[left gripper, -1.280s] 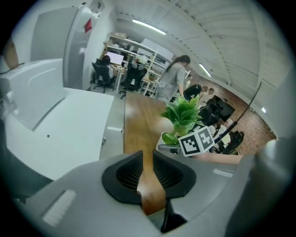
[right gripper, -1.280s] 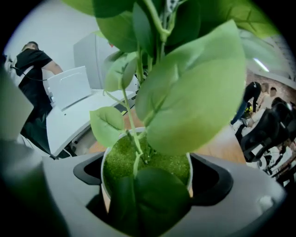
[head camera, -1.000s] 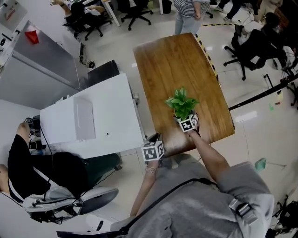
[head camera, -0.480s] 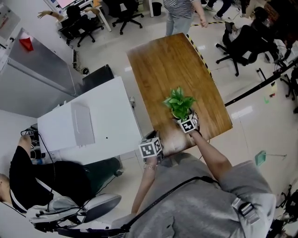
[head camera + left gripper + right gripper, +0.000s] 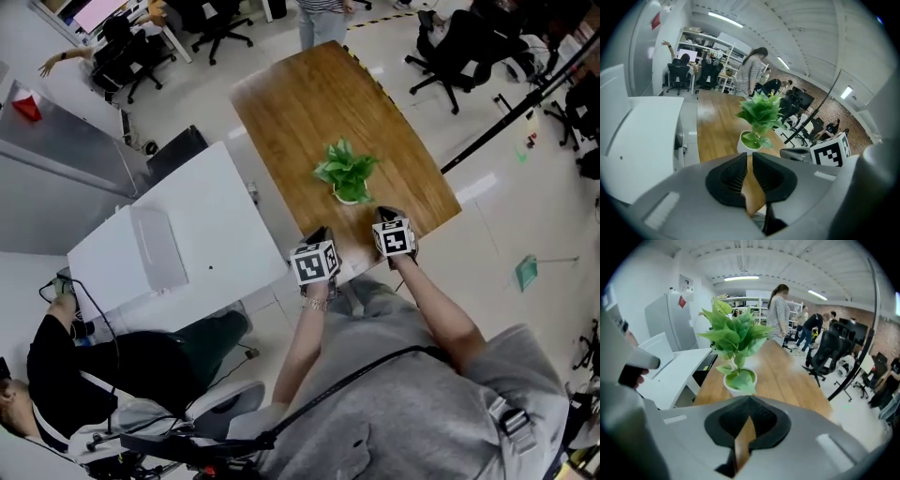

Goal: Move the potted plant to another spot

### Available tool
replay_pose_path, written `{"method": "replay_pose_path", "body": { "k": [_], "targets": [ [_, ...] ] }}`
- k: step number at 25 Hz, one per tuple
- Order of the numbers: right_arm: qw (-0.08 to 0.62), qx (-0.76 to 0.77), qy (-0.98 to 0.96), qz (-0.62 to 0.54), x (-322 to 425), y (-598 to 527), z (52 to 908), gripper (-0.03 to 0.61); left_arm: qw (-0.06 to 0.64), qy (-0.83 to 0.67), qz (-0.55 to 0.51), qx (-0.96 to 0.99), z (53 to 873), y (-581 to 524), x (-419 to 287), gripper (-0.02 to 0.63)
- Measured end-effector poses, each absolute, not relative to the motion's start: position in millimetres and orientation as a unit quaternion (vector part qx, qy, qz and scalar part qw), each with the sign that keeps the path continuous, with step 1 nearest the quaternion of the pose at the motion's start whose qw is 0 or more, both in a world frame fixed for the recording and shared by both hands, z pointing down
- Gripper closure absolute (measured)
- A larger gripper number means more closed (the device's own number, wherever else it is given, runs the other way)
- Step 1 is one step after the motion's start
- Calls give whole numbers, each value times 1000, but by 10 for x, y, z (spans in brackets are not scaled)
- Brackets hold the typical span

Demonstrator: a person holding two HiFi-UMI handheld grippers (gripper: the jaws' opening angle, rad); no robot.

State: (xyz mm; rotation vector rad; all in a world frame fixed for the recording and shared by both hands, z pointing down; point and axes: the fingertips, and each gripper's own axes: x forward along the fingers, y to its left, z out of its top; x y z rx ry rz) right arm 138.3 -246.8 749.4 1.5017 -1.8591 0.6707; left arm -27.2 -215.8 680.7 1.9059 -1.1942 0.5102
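The right gripper [image 5: 385, 216] hangs at the near edge of the table [image 5: 309, 94]. It has let go of the pot and drawn back, its jaws pressed together on nothing. The left gripper [image 5: 321, 232] is beside it, its jaws all but closed and likewise empty. Just beyond them the plant [image 5: 346, 174] stands free on the table near that end, touched by neither gripper. I judge it has been set down and the move is finished. It stands upright, its long axis vertical, the pot flat on the wood and the leaves fanning upward.
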Motion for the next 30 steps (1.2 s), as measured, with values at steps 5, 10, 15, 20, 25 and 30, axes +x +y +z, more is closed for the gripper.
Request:
{"method": "replay_pose_path", "body": {
  "k": [5, 10, 15, 20, 25, 30],
  "targets": [
    [290, 540, -729, 306, 1059, -2155, 7149, 578, 371, -476, 204, 771, 6601, -1988, -37, 587],
    [255, 495, -778, 292, 691, -1856, 6742, 578, 356, -507, 200, 759, 6490, -1569, 8, 597],
    [250, 437, -820, 272, 688, -1161, 6528, 574, 353, -547, 195, 734, 6485, -861, 234, 597],
    [262, 410, -815, 313, 1011, -431, 6615, 560, 339, -547, 233, 729, 6590, -22, 672, 597],
    [247, 401, -830, 298, 1013, -180, 6403, 555, 343, -553, 213, 729, 6351, 128, 687, 597],
    [248, 403, -840, 265, 978, -151, 6146, 555, 326, -565, 186, 735, 5974, 48, 650, 597]
  ]
}}
